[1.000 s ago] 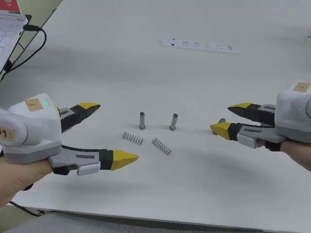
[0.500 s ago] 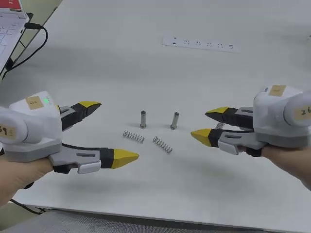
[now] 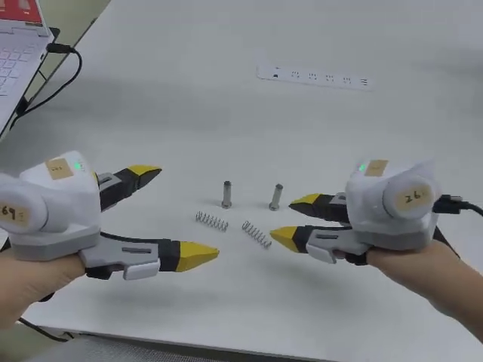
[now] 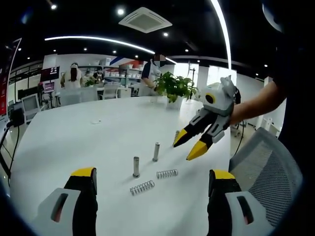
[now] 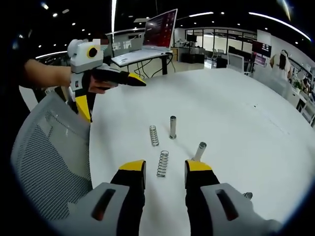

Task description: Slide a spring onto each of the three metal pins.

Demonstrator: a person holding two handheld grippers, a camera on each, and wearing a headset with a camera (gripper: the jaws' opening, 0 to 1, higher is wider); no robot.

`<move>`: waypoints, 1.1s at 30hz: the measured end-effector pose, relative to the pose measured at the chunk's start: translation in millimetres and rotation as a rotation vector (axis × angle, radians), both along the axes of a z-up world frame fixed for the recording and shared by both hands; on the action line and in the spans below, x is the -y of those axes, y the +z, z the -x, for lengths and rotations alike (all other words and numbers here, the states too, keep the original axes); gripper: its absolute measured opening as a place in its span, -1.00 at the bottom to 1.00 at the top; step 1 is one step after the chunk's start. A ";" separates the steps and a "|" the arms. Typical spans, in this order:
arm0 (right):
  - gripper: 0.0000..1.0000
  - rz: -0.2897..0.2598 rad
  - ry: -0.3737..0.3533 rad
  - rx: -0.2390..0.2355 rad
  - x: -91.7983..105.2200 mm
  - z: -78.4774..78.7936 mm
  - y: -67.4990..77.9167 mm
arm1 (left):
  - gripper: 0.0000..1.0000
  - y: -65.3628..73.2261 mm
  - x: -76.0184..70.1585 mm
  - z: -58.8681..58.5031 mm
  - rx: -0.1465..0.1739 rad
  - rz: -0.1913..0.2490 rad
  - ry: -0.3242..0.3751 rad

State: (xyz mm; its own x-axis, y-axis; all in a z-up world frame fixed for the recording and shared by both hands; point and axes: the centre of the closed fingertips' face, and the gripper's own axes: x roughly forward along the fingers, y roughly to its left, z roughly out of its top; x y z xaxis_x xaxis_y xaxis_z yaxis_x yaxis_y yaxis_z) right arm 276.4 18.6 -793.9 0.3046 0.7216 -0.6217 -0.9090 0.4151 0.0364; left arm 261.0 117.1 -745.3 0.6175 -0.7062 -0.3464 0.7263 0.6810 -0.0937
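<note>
The white tabletop (image 3: 226, 113) carried a left pin (image 3: 226, 194) and a right pin (image 3: 277, 196), both standing upright near each other. A left spring (image 3: 211, 221) and a right spring (image 3: 257, 234) lay on their sides just before them, touching neither. A white power strip (image 3: 313, 76) lay flat well beyond.

Readable stuff is just numbers: a handwritten "26" on the round sticker (image 3: 411, 197) on the right gripper (image 3: 285, 219), and what looks like "69" on the left gripper (image 3: 183, 213).
</note>
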 end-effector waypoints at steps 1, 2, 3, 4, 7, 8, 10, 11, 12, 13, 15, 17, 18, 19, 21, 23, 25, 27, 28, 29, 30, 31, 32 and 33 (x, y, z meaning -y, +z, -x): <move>-0.41 0.008 0.005 -0.004 -2.1 0.5 -4.5 | 0.83 -0.1 0.1 0.1 -0.001 -0.001 -0.002; -0.42 0.015 0.009 -0.011 -3.3 1.1 -7.8 | 0.83 -0.1 0.2 0.1 -0.001 -0.002 -0.003; -0.43 0.021 0.008 -0.014 -4.6 0.9 -11.5 | 0.83 -0.4 0.3 0.2 -0.002 -0.004 -0.003; -0.44 0.027 0.007 -0.015 -5.2 0.7 -13.9 | 0.83 -0.5 0.4 0.3 -0.003 -0.004 -0.004; -0.48 0.056 0.021 -0.020 -7.4 2.4 -22.1 | 0.82 -1.0 0.5 0.9 -0.004 -0.006 -0.007; -0.50 0.060 0.017 -0.019 -7.6 1.4 -23.6 | 0.82 -1.4 0.4 1.0 -0.005 -0.007 -0.007; -0.50 0.065 0.009 -0.026 -8.8 -0.4 -26.8 | 0.82 -2.5 0.0 1.1 -0.007 -0.007 -0.005; -0.51 0.069 0.007 -0.036 -9.4 -0.6 -29.5 | 0.82 -3.0 -0.1 1.1 -0.009 -0.007 -0.004; -0.51 0.070 0.006 -0.040 -10.1 -0.7 -31.0 | 0.82 -3.1 0.1 1.2 -0.009 -0.006 -0.004; -0.52 0.072 0.005 -0.042 -11.0 -0.6 -32.3 | 0.82 -3.1 0.4 1.3 -0.009 -0.005 -0.005; -0.54 0.089 0.009 -0.045 -12.7 0.3 -36.7 | 0.82 -3.6 1.0 1.7 -0.011 -0.007 -0.007; -0.54 0.101 0.014 -0.045 -14.3 0.3 -40.9 | 0.82 -3.8 1.1 1.8 -0.011 -0.007 -0.007; -0.56 0.107 0.015 -0.052 -15.0 0.5 -43.3 | 0.82 -3.8 0.8 2.0 -0.012 -0.007 -0.006; -0.56 0.108 0.015 -0.053 -15.8 0.7 -44.3 | 0.82 -3.8 0.5 2.0 -0.012 -0.006 -0.006; -0.59 0.124 0.018 -0.050 -15.7 1.3 -47.5 | 0.81 -4.0 -0.9 2.1 -0.012 -0.008 -0.003; -0.62 0.138 0.017 -0.047 -14.7 0.7 -51.1 | 0.81 -4.4 -2.0 2.4 -0.013 -0.008 -0.001; -0.62 0.136 0.014 -0.061 -14.5 1.2 -54.0 | 0.81 -5.4 -2.6 3.1 -0.016 -0.008 0.000; -0.66 0.156 0.011 -0.071 -13.5 2.9 -58.4 | 0.80 -6.6 -2.3 4.0 -0.019 -0.008 0.000; -0.69 0.161 0.016 -0.070 -13.6 3.7 -59.2 | 0.80 -7.3 -2.1 4.3 -0.020 -0.009 0.000; -0.72 0.165 0.023 -0.065 -13.9 4.4 -60.0 | 0.80 -8.1 -1.9 4.8 -0.023 -0.009 0.000; -0.75 0.170 0.030 -0.043 -13.8 2.7 -58.9 | 0.80 -8.5 -1.6 5.2 -0.024 -0.009 -0.001; -0.77 0.172 0.025 -0.044 -13.2 2.4 -59.2 | 0.80 -8.7 -1.4 5.4 -0.024 -0.008 -0.001; -0.77 0.169 0.025 -0.049 -13.7 2.4 -59.1 | 0.80 -8.9 -1.1 5.6 -0.024 -0.008 -0.002; -0.79 0.167 0.024 -0.052 -14.0 2.3 -59.2 | 0.79 -9.2 -1.0 5.7 -0.026 -0.008 -0.002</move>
State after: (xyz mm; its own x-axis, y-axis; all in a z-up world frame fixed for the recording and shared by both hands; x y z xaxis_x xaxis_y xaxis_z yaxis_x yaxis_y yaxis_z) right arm 274.1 32.6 -853.1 0.2527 0.6139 -0.7479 -0.9176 0.3972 0.0159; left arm 255.3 118.2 -754.4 0.6071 -0.7046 -0.3674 0.7249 0.6805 -0.1070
